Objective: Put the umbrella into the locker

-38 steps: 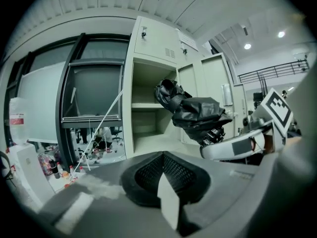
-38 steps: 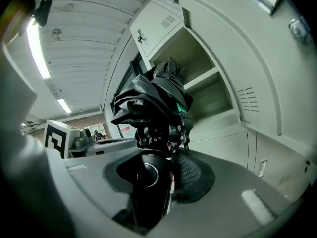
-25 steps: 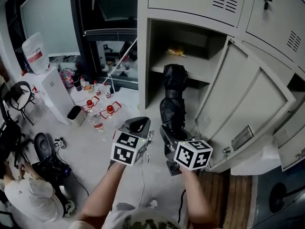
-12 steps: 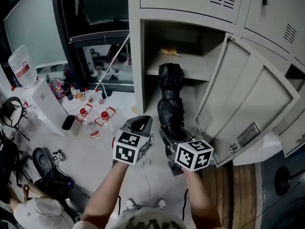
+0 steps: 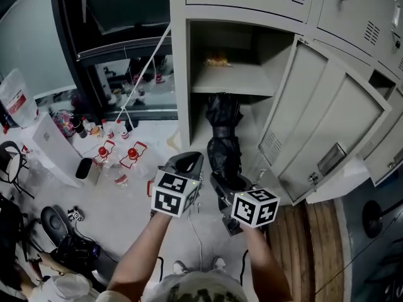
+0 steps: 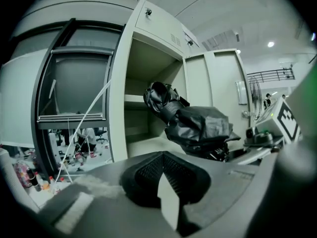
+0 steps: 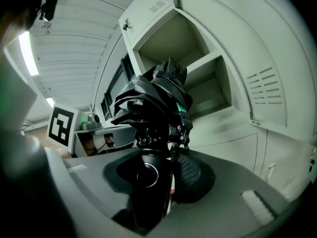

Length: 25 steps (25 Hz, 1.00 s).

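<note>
A folded black umbrella (image 5: 223,137) points away from me into the open grey locker (image 5: 179,74). Its far end lies under the shelf (image 5: 230,80), in the lower compartment. My right gripper (image 5: 223,182) is shut on the umbrella's black handle (image 7: 147,182), and the bunched canopy (image 7: 153,100) rises just beyond the jaws. My left gripper (image 5: 183,163) hovers just left of the umbrella (image 6: 198,125), not touching it. Its jaws (image 6: 166,182) are shut with nothing in them. The locker door (image 5: 327,124) stands swung open to the right.
Something small and yellow (image 5: 217,60) lies on the shelf. Bottles with red caps (image 5: 116,156) and a white box (image 5: 53,143) stand on the floor to the left. A white cable (image 5: 148,68) slants past the locker's left edge. Wooden flooring (image 5: 302,250) lies at the right.
The right gripper has sunk with the umbrella, whose far end has dropped from in front of the shelf to below it. The left gripper has hardly shifted.
</note>
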Available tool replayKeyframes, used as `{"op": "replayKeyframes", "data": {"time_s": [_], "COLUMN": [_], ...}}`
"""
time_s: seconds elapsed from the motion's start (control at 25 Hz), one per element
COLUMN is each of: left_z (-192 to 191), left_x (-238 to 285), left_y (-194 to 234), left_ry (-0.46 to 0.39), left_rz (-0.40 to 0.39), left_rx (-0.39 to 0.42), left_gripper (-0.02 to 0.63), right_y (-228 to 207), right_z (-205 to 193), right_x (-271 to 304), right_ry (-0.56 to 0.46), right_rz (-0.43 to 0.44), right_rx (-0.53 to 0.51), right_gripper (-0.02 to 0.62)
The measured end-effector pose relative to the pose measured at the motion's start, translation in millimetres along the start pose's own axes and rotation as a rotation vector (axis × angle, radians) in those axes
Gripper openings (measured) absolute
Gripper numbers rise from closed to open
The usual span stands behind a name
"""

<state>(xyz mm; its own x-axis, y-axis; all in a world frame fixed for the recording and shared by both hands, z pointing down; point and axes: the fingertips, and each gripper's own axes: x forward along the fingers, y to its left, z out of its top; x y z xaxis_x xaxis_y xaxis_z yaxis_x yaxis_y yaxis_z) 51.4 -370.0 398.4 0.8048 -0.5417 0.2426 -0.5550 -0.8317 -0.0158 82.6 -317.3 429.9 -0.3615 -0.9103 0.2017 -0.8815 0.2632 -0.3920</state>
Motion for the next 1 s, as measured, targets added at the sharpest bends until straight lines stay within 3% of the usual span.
{"op": "replayKeyframes", "data": {"time_s": [0.36, 0.72, 1.0], "left_z": [-4, -11, -15], "left_x": [-4, 3, 5], "left_y": [8, 13, 16], "left_ry": [0.007, 0.02, 0.031], "left_rz": [-0.005, 0.013, 0.025], "left_rx": [0.014, 0.012, 0.001], "left_gripper": [0.003, 0.003, 0.003], "right_y": [-19, -21, -34], "right_z": [-8, -22, -16], "right_x": [27, 41, 56], "right_ry": [0.064, 0.102, 0.121], "right_rz": [-0.014, 0.024, 0.023], "right_rx": [0.127, 0.086, 0.153], "right_gripper": [0.143, 0.144, 0.144]}}
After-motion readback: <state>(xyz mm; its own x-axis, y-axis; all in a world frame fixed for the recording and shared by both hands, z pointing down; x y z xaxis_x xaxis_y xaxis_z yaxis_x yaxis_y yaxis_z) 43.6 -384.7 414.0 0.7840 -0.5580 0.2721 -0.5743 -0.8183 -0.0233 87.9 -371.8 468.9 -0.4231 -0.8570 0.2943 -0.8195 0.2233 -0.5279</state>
